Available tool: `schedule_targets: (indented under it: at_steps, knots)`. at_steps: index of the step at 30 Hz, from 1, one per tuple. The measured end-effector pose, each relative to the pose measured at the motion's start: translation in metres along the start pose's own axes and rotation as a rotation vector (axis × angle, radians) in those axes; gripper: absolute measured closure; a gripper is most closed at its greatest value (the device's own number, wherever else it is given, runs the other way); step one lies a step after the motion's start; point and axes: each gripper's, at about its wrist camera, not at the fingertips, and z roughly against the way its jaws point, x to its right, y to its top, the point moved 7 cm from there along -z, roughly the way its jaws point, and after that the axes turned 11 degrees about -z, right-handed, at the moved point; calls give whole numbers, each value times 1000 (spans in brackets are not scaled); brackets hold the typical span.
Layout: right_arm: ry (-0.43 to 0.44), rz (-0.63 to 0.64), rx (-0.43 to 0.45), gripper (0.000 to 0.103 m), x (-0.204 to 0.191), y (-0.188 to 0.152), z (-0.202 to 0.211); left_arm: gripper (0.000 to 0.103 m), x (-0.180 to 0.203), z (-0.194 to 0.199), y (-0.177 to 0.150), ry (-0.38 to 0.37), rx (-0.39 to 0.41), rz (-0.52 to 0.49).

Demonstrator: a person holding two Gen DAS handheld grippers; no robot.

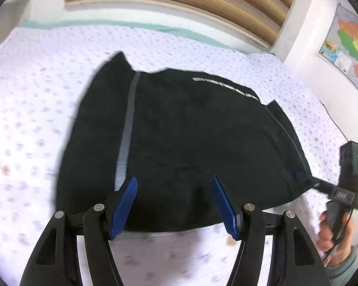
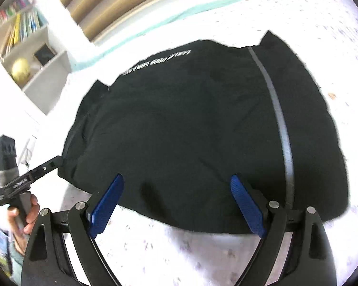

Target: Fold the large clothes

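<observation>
A large black garment (image 1: 186, 138) with a grey stripe (image 1: 127, 128) and white lettering lies spread on the bed. It also shows in the right wrist view (image 2: 191, 131). My left gripper (image 1: 175, 181) is open and empty, its blue pads (image 1: 125, 205) over the garment's near edge. My right gripper (image 2: 177, 180) is open and empty too, over the near edge of the garment. Each view shows the other gripper at the side: the right one (image 1: 305, 180) at the garment's right edge, the left one (image 2: 56, 160) at its left edge.
The bed has a white sheet with small purple dots (image 1: 35, 100). A wooden slatted headboard (image 1: 179, 0) stands behind it. A map (image 1: 348, 47) hangs on the right wall. A bookshelf (image 2: 26, 47) stands at the left.
</observation>
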Motion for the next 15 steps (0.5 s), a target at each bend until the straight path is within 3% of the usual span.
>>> schedule_targets:
  at_steps: [5,8,11,15]
  knots:
    - [-62,-17,78,10,25,22,38,36,-49,30,7,59,26,47]
    - [-97,-30,81,10,45,34,50,35,-76,30,11,73,4,106]
    - [-154,-53,97,10,66,47,49,35,-94,21,16,65,-2,141]
    - [-162,-111,104,10,88,62,46,35,-109,-9,29,51,-35,177]
